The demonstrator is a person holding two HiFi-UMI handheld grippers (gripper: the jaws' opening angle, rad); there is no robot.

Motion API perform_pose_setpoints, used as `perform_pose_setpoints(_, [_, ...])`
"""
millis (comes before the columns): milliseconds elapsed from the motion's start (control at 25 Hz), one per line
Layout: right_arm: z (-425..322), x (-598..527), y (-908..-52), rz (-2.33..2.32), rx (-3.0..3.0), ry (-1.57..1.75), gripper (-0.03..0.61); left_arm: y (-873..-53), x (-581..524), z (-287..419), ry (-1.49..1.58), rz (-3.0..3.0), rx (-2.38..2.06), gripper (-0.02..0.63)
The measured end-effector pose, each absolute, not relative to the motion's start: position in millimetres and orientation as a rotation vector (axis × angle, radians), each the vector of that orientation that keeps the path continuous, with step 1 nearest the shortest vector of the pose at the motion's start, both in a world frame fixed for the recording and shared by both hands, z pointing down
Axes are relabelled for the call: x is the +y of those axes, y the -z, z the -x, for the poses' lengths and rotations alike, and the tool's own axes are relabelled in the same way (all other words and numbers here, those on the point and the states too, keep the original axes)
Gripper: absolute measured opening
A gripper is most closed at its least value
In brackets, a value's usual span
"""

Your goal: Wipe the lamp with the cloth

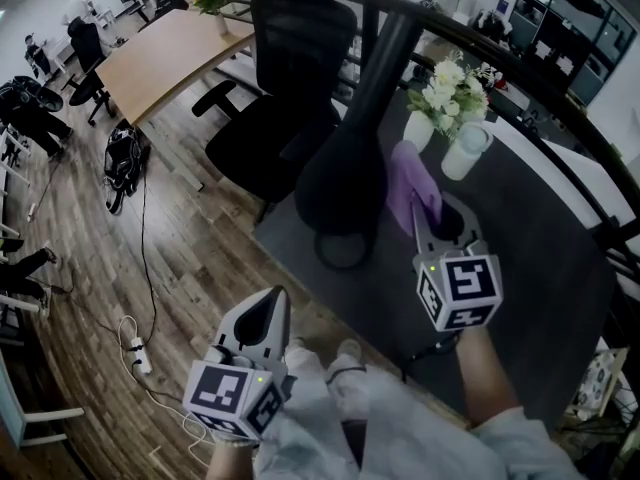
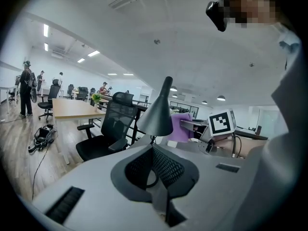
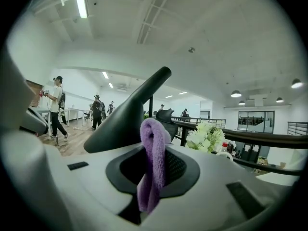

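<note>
**A:** How far along is the wiping?

**B:** At or near the start, I'd judge. The right gripper pinches the fuzzy purple cloth in its jaws. It holds the cloth up by the right flank of the black cone-shaded lamp, which stands on the dark matte desk top. Whether cloth and shade touch, I can't tell. Nothing shows any part already wiped, so the shade, stem and base all look left to do.

**A:** And the other claw?

**B:** The left gripper hangs low, off the desk's near edge, jaws pressed together on nothing.

**A:** What do the gripper views add?

**B:** The right gripper view shows the cloth doubled over and clamped between the jaws, with the shade close behind. The left gripper view shows the shade side-on, with the cloth beyond it. Only the head view places the left gripper clear of the desk.
</note>
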State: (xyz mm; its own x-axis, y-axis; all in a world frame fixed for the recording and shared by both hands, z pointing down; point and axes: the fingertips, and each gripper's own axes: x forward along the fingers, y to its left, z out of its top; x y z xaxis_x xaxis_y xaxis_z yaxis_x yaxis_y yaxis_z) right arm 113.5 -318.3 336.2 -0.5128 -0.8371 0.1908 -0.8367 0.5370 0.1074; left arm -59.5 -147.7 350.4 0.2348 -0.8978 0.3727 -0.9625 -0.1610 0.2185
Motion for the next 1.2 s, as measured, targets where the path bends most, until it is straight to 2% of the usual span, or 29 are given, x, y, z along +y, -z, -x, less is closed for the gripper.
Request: perform_pose_setpoints(1200, [-44.0, -277.7, -296.5, -1.521, -2.573, -0.011, 0.052, -356.8, -182.2, 117.9, -0.235, -2.253, -1.512, 0.000])
